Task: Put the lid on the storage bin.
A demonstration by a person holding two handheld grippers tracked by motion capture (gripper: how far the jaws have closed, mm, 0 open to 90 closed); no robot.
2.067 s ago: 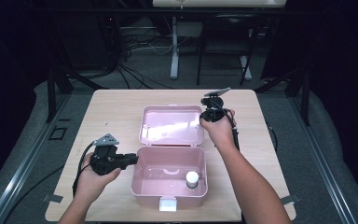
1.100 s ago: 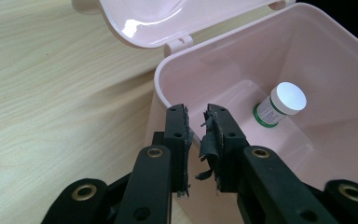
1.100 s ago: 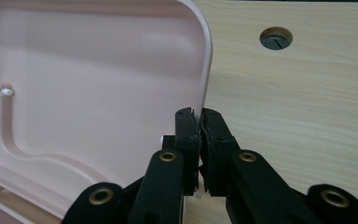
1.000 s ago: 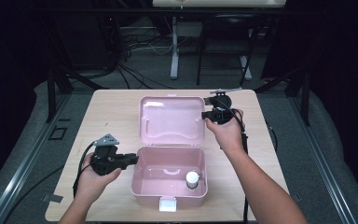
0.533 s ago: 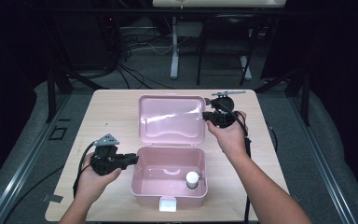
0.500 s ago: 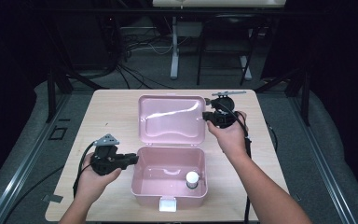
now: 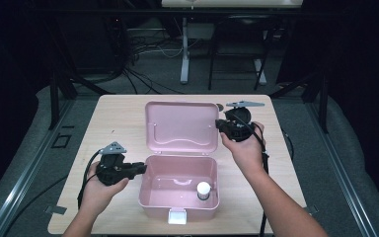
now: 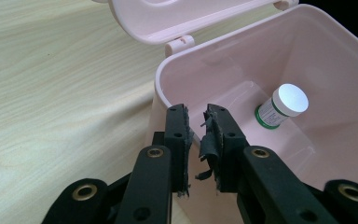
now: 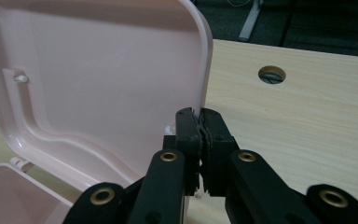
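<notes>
I have the pink box (image 7: 179, 207) sitting near my edge of the tabletop (image 7: 118, 118), its lid (image 7: 180, 127) swung up and standing nearly upright behind the open tub. My right claw (image 7: 220, 124) is clamped on the lid's right edge: in the right gripper view the pads (image 9: 188, 128) are pressed together with the thin pink rim (image 9: 207, 70) running down between them, so I read that as a grip on the lid. My left claw (image 7: 142, 168) is at the tub's left wall. In the left gripper view its jaws stand a little apart, one on either side of the wall's top rim (image 8: 161, 79), and I cannot tell whether the torn pads (image 8: 210, 135) actually press on the plastic. Inside the tub, a small bottle (image 7: 203, 190) with a white cap and green label stands in the front right corner, well away from both claws.
</notes>
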